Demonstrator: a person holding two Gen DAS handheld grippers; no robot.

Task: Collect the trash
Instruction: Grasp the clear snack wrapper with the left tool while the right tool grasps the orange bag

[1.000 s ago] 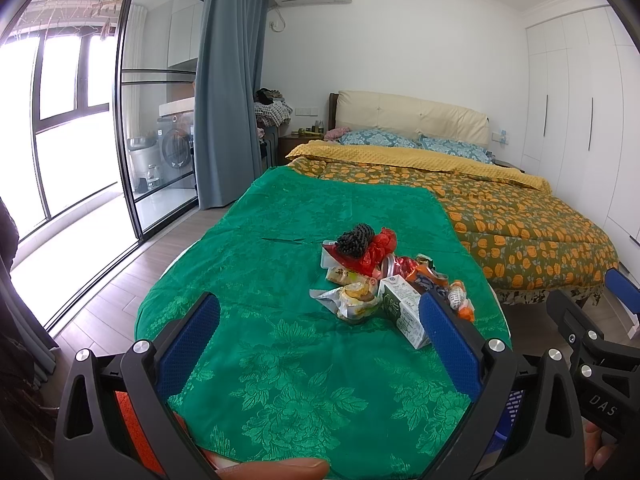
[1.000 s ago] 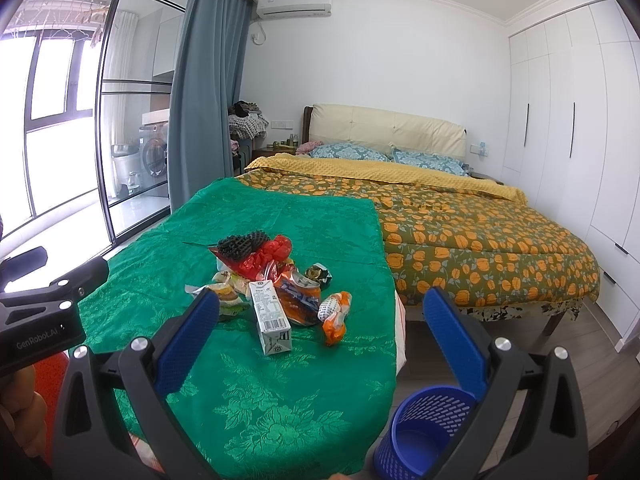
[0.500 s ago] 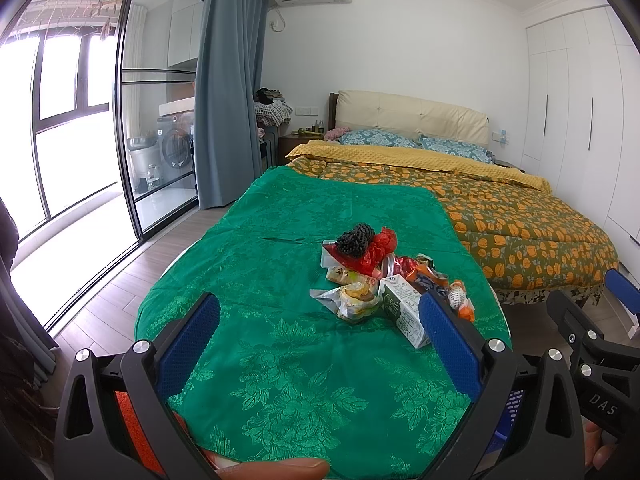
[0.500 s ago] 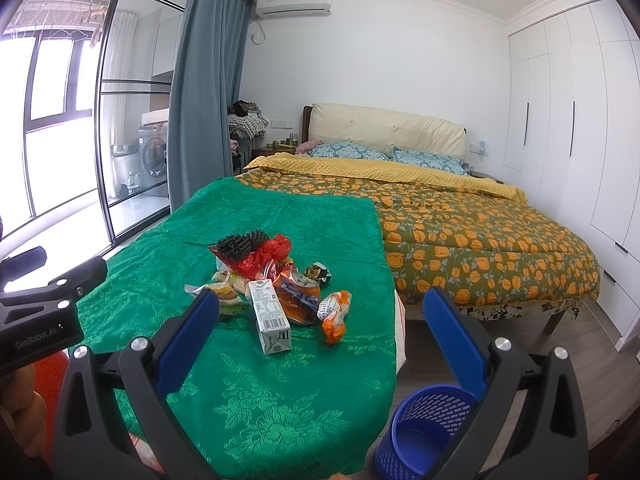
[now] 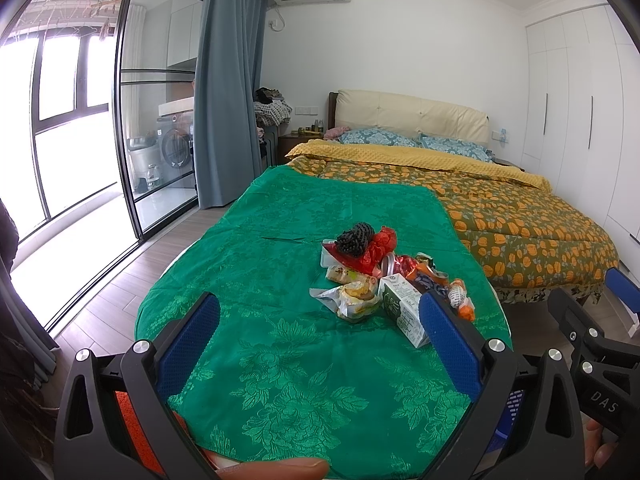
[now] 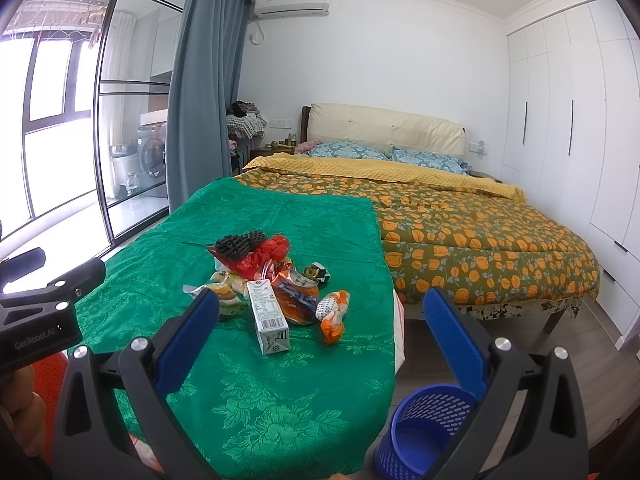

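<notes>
step: not begun; trash pile (image 6: pixel 276 280) untouched on tabletop (image 6: pixel 280 392)
grippers: left gripper (image 5: pixel 320 344) and right gripper (image 6: pixel 322 334) both wide, empty
next: reach carton (image 6: pixel 267 316) at 12 o'clock; bin (image 6: pixel 424 428) at 5 o'clock

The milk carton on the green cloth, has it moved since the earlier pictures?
No. The milk carton lies in the same spot beside the orange wrapper, on the green cloth.

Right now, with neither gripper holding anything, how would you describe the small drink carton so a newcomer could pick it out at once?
Start at the table under the green floral cloth, in front of the bed with the orange-patterned quilt. A heap of trash sits mid-table; the white and green rectangular drink carton lies at the heap's near edge. It alone is a rigid box with a barcode, among crumpled wrappers.
</notes>
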